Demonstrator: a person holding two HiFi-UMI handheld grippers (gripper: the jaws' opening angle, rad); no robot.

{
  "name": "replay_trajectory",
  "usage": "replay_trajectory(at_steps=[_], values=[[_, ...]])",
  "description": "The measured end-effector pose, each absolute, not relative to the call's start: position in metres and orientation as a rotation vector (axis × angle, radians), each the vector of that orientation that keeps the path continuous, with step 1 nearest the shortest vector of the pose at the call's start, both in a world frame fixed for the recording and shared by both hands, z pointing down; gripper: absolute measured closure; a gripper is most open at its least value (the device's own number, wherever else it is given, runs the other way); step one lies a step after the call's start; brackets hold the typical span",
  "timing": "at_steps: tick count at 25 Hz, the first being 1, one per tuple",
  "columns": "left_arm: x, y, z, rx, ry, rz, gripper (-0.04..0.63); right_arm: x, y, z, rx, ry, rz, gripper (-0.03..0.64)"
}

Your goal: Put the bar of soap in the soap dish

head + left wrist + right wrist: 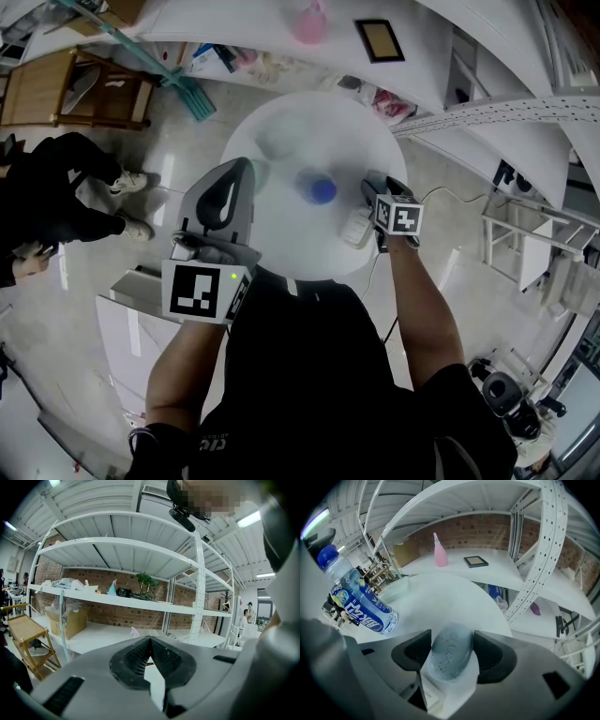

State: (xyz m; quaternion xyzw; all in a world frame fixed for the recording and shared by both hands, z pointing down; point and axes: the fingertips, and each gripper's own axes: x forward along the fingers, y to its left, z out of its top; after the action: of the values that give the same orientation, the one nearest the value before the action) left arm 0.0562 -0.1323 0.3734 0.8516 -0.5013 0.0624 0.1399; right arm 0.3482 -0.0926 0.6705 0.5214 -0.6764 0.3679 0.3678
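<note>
Plainly, the bar of soap (449,657) is a smooth oval cake of pale, cloudy blue-grey. It has rounded edges, and faint stamped marks and small dots show on its upper face. It lies flat on a white flat piece (457,692), which rests on the round white table (440,597).

In the head view that white piece (357,228) sits close to the table rim at about 4 o'clock. The soap itself is hidden there under the right hand-held gripper (368,201).

The right hand-held gripper (451,645) points steeply down with its jaws spread wide. One dark pad stands on either side of the soap, very near its long edges. Whether they touch it cannot be told.

A clear water bottle (360,604) with a blue cap and a blue label stands near the middle of the table, at about 10 o'clock from the soap.

The left hand-held gripper (150,641) is at roughly 9 o'clock of the table rim. It points almost level toward the white shelving (122,599). Its ribbed pads are pressed together at the tips, and nothing is between them.
</note>
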Motion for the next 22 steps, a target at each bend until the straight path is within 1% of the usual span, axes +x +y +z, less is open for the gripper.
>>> replay_trajectory(at_steps=[14,22], values=[[0.052,-0.143,0.372,2.410,-1.508,0.214,0.588,0.350,-0.095,0.679,1.342,-1.667,0.904,0.324],[0.058,-0.125,0.381,2.417,-1.459,0.213,0.588,0.347,-0.091,0.679,1.360,-1.659,0.889,0.324]])
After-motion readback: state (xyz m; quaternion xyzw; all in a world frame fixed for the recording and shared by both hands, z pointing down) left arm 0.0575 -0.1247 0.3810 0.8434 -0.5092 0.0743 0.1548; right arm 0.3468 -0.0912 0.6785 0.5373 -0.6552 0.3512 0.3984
